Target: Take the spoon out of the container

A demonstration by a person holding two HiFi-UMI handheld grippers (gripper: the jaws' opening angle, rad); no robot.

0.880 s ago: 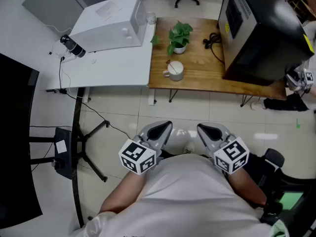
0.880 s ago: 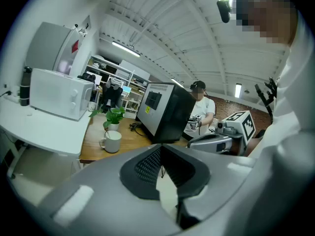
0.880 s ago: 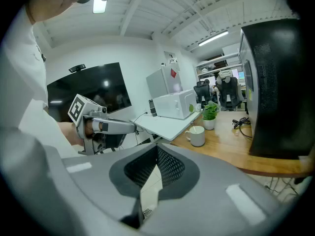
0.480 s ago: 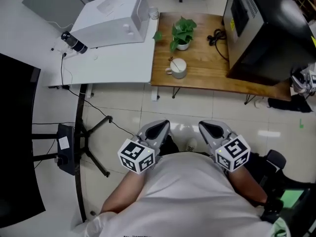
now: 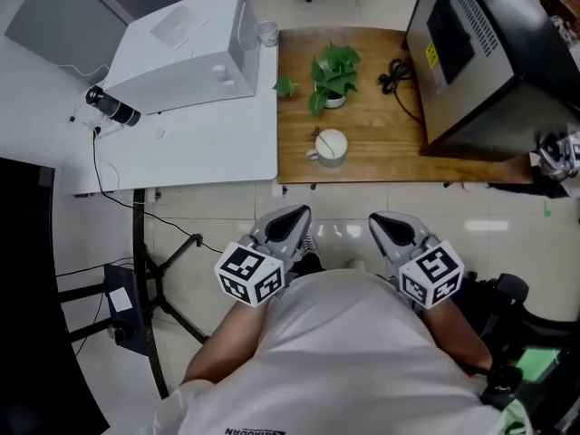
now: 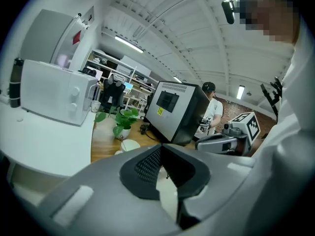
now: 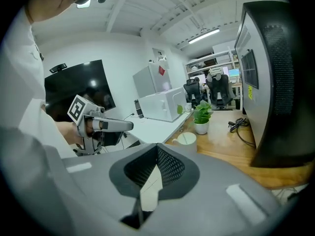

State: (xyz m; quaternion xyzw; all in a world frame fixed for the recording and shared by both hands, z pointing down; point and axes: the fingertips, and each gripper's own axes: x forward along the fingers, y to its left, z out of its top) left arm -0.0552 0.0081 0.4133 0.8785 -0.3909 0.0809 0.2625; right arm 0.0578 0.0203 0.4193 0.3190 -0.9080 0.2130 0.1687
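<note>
I see left claw (image 5: 291, 217) pressed together, empty; right claw (image 5: 391, 222) likewise, both held near torso (image 5: 344, 352). Spoon (image 5: 323, 142) rests in white mug (image 5: 339, 144) on wooden table (image 5: 381, 143), beside potted plant (image 5: 333, 69), well apart from claws.

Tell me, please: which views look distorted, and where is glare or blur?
Head view: sharp, evenly lit, with glare on the floor tiles. Left gripper view: fisheye bending, dark corners, left claw soft. Right gripper view: the same bending, ceiling lamp bright, right claw soft.
</note>
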